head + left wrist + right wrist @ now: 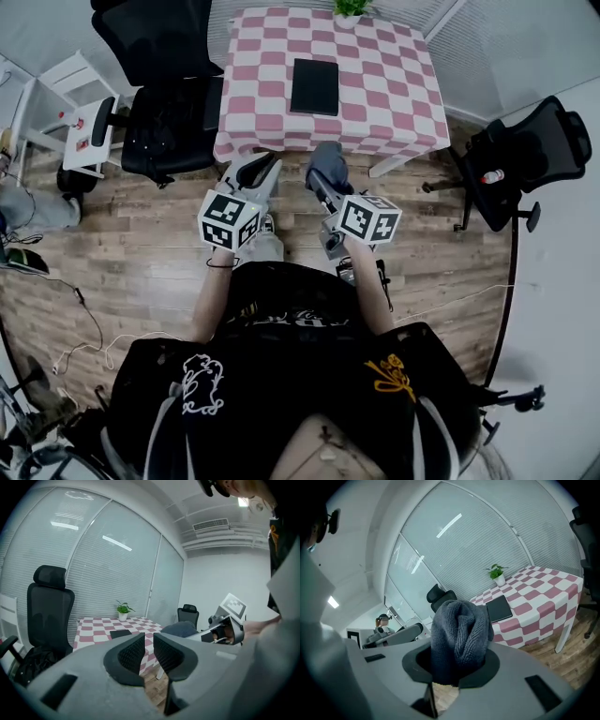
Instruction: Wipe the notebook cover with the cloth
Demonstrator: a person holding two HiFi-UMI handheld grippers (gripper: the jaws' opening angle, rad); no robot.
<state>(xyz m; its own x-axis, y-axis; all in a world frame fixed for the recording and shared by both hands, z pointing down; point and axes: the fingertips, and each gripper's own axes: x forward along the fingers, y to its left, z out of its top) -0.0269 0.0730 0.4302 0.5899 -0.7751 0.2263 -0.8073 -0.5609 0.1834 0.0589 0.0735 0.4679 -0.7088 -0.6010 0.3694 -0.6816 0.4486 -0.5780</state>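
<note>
A black notebook (314,85) lies flat near the middle of the pink-and-white checked table (384,103); it also shows as the notebook (120,633) and the notebook (498,609) in the two gripper views. My right gripper (324,174) is shut on a bunched grey cloth (460,635), held in the air short of the table's near edge. The left gripper (254,171) hangs beside it; its jaws stand almost together with a thin gap and nothing between them (148,651).
A small potted plant (351,9) stands at the table's far edge. A black office chair (159,66) is at the table's left, another black chair (525,155) at the right. White shelving (66,117) stands far left. Cables trail on the wooden floor (141,272).
</note>
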